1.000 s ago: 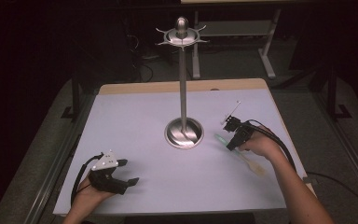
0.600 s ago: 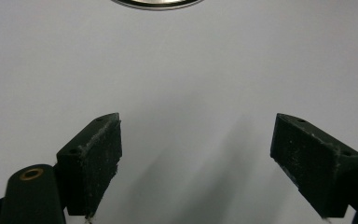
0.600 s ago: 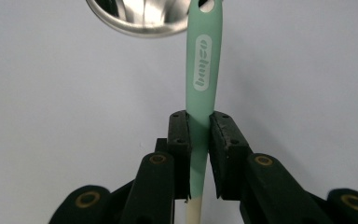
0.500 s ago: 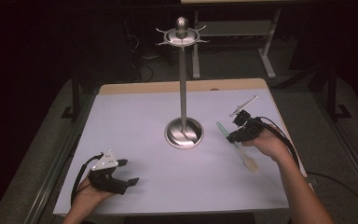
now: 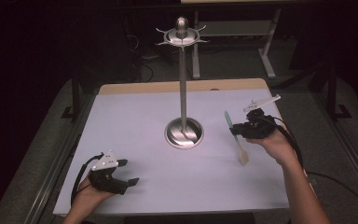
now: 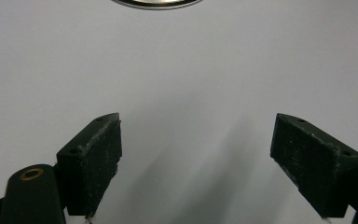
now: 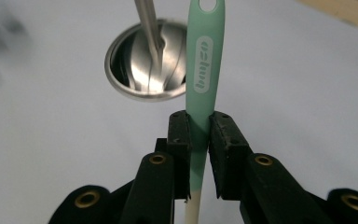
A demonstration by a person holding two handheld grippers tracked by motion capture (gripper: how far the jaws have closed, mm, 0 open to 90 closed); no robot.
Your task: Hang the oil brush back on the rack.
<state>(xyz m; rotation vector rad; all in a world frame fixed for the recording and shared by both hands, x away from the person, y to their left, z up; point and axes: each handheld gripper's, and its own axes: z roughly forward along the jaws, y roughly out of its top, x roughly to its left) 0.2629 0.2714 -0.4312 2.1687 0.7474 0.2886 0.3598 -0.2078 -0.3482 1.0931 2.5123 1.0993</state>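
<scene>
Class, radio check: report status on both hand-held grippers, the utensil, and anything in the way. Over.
Left hand-held gripper open, low on the table. Right hand-held gripper shut on green-handled utensil, handle pointing toward metal stand. Nothing between them.

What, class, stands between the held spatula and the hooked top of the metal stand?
Nothing visible does. The right gripper is shut on the spatula, and open air separates it from the stand and its hooks.

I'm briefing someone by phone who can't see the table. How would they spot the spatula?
Start at the tall steel stand rising from the white table. To the stand's right, the right hand-held gripper clamps the spatula. It is the one coloured thing here: a mint-green handle with a hanging hole, ending in a pale cream blade.
</scene>
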